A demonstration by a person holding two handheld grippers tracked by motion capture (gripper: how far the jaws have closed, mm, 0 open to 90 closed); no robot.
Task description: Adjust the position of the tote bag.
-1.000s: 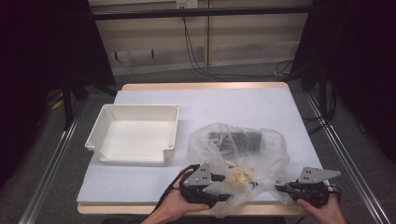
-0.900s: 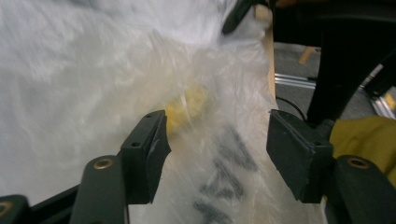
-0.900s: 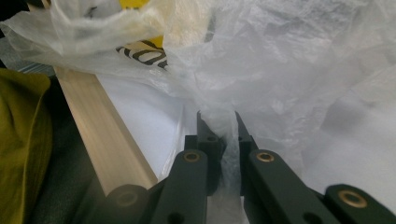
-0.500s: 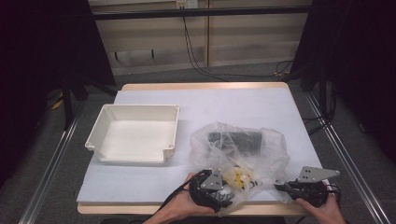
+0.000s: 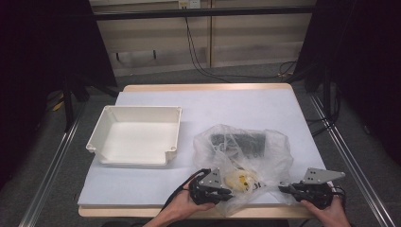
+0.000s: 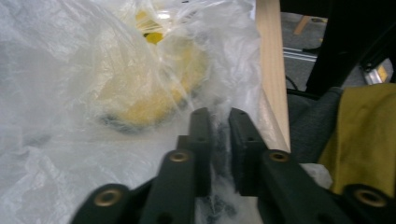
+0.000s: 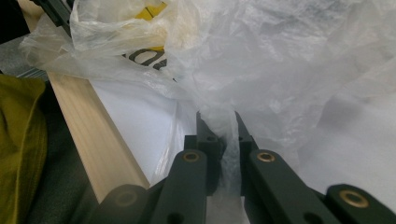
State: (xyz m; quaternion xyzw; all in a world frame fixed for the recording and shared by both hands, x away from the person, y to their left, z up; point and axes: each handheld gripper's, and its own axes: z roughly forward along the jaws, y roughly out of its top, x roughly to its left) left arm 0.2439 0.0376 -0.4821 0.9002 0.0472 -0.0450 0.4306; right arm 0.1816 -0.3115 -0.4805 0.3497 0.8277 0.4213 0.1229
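Now both grippers pinch the clear plastic bag [image 5: 246, 153]: left gripper [image 5: 227, 195] has just clamped its film, right gripper [image 5: 283, 189] grips the edge.

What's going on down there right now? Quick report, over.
Left gripper just closed on clear plastic bag. Right gripper pinching its other edge. Round yellow object inside. Nothing blocking.

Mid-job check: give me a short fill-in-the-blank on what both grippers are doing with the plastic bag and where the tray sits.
1. The left gripper and the right gripper each pinch a fold of the crinkled clear plastic ____.
2. Seen through the film near the left gripper lies a round ____ object.
3. The empty white plastic tray sits to the ____ of the bag in the high view.
4. The left gripper's jaws have just been ____ on the film.

Missing words: bag; yellow; left; closing
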